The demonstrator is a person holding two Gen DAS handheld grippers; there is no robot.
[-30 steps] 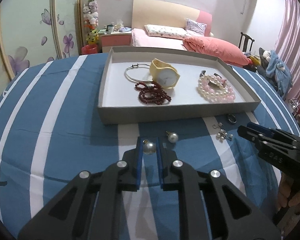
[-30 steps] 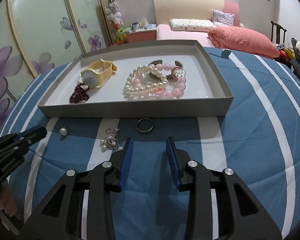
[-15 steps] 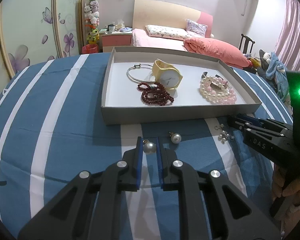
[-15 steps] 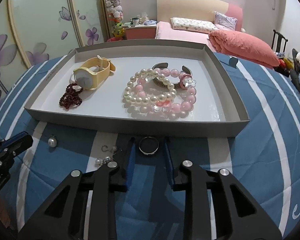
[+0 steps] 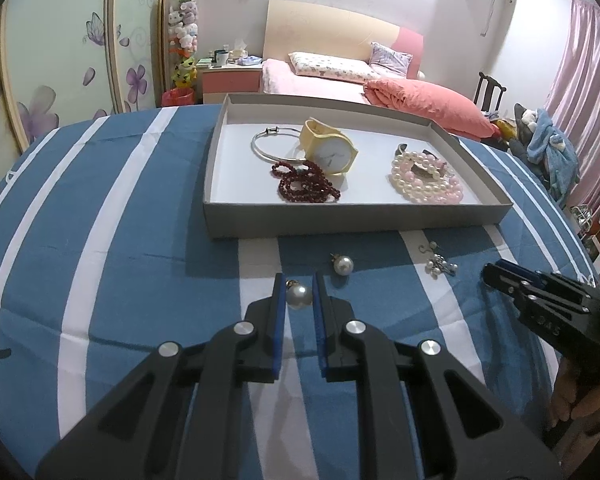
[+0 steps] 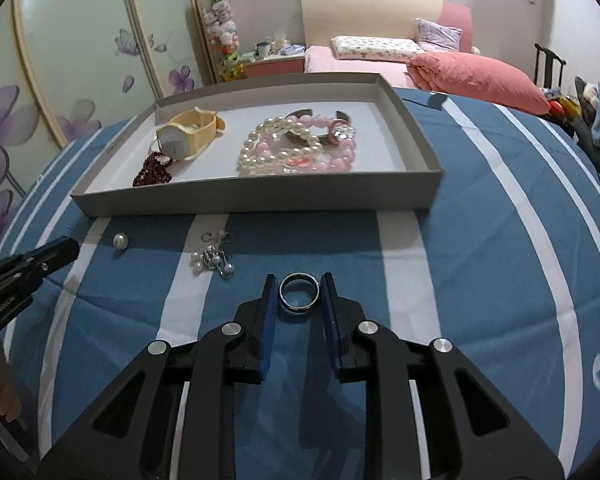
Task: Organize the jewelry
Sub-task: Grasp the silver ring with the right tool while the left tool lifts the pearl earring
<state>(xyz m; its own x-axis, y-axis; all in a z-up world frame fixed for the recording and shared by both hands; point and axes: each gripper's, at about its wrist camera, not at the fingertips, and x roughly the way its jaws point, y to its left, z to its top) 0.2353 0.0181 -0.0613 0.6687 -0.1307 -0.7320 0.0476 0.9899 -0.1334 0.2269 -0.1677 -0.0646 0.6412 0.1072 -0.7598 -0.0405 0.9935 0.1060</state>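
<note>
My left gripper [image 5: 297, 285] is shut on a pearl stud earring [image 5: 299, 295], held just above the striped cloth. A second pearl stud [image 5: 343, 265] and a pearl cluster earring [image 5: 440, 266] lie on the cloth before the grey tray [image 5: 340, 220]. My right gripper [image 6: 299, 285] is shut on a silver ring [image 6: 299, 293], in front of the tray [image 6: 260, 200]. The tray holds a yellow watch [image 5: 330, 152], a silver bangle [image 5: 268, 146], dark red beads [image 5: 304, 188] and pink and white pearl bracelets [image 5: 426, 180].
The blue and white striped cloth [image 5: 100, 240] covers the round table. The right gripper shows at the right edge of the left wrist view [image 5: 540, 296]. The left gripper shows at the left edge of the right wrist view [image 6: 24, 264]. A bed stands behind the table.
My right gripper moved forward over the silver ring, closed on it and drew it back from the tray. My left gripper kept holding the pearl stud with little movement.
</note>
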